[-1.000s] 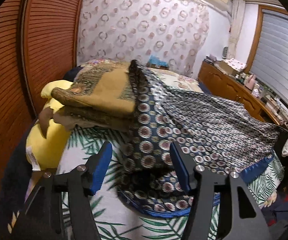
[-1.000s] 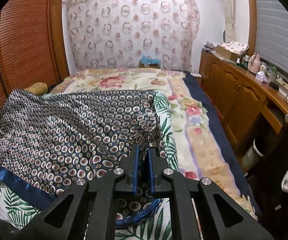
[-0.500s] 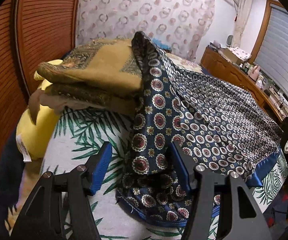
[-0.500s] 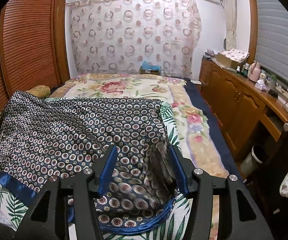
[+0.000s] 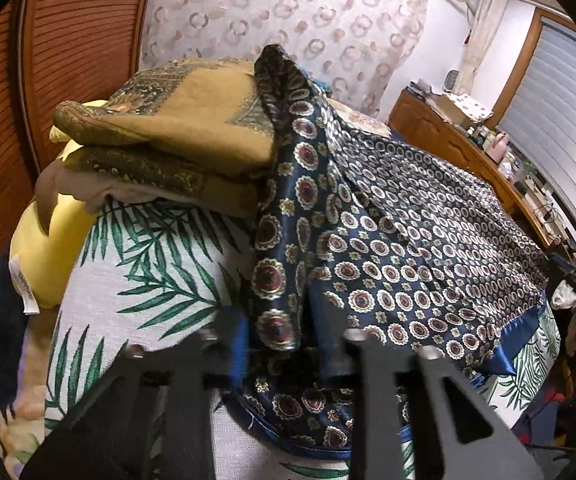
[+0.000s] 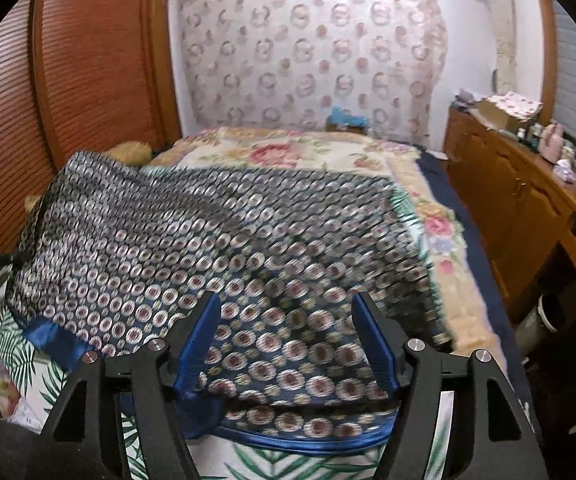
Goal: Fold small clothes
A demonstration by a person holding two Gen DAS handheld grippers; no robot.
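Observation:
A dark blue patterned silk garment [image 5: 408, 240] with a shiny blue hem lies spread on the leaf-print sheet; it also fills the right wrist view [image 6: 215, 248]. My left gripper [image 5: 283, 344] is blurred, with its jaws closing around a raised fold of the garment's near left corner. My right gripper [image 6: 285, 344] is open just above the garment's near right corner, holding nothing.
A stack of folded ochre and brown cloths [image 5: 175, 136] sits on a yellow pillow [image 5: 47, 248] left of the garment. A floral bedspread [image 6: 288, 156] lies beyond. A wooden sideboard [image 6: 520, 208] runs along the right, and a louvred wardrobe [image 6: 87, 72] along the left.
My right gripper opened and let go of the garment's corner, which has dropped flat. My left gripper moved forward onto the raised fold and its jaws have narrowed around it.

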